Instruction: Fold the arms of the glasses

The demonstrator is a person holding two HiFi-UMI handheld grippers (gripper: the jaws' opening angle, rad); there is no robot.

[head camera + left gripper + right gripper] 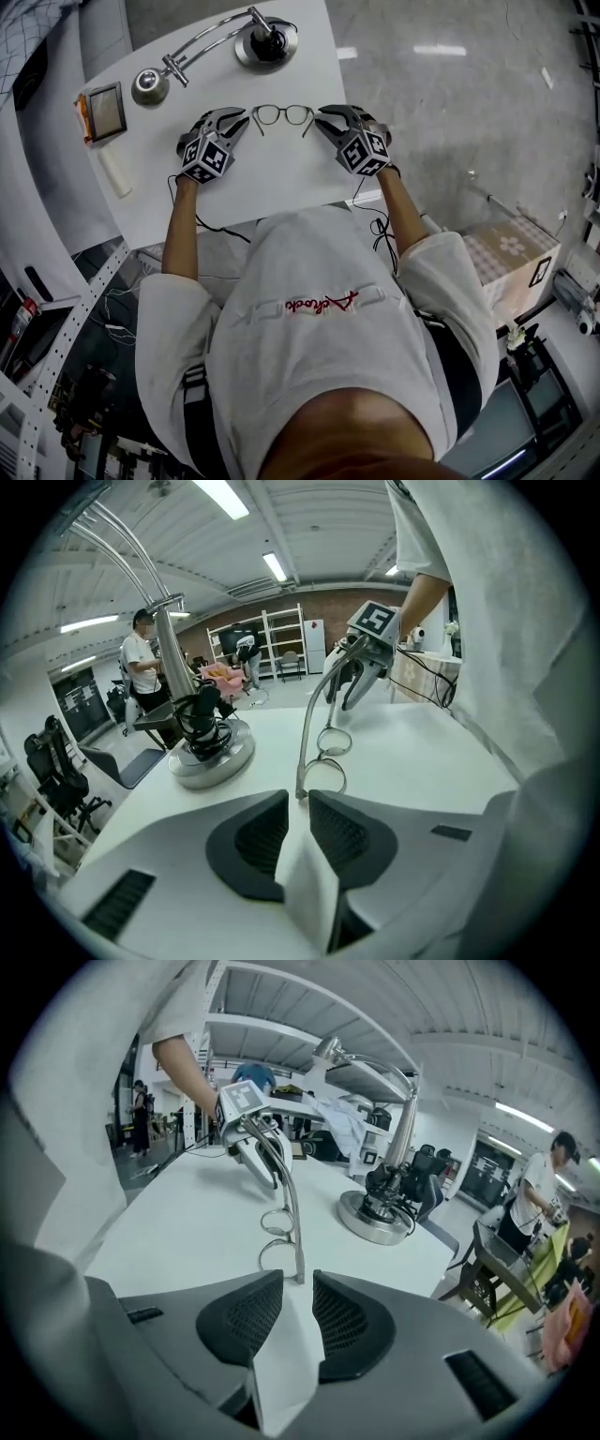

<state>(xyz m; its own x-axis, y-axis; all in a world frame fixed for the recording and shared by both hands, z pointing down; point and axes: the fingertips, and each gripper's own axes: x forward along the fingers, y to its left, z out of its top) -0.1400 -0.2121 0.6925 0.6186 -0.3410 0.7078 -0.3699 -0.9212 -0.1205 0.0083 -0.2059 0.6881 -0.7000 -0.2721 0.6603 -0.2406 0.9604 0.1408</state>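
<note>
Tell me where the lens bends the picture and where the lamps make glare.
Head view: even light, pale glare streaks on the floor; the glasses show clearly. Left gripper view: strong fisheye with black corners; the ceiling light burns white. Right gripper view: same fisheye and black corners; the white table is bright, without hard shadows.

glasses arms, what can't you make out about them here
Head view: hinges of the thin dark-rimmed glasses are too small, crowded by the left claw and right claw.
Left gripper view: the near arm's upper end merges with the right claw behind it.
Right gripper view: same, against the left claw.
</note>
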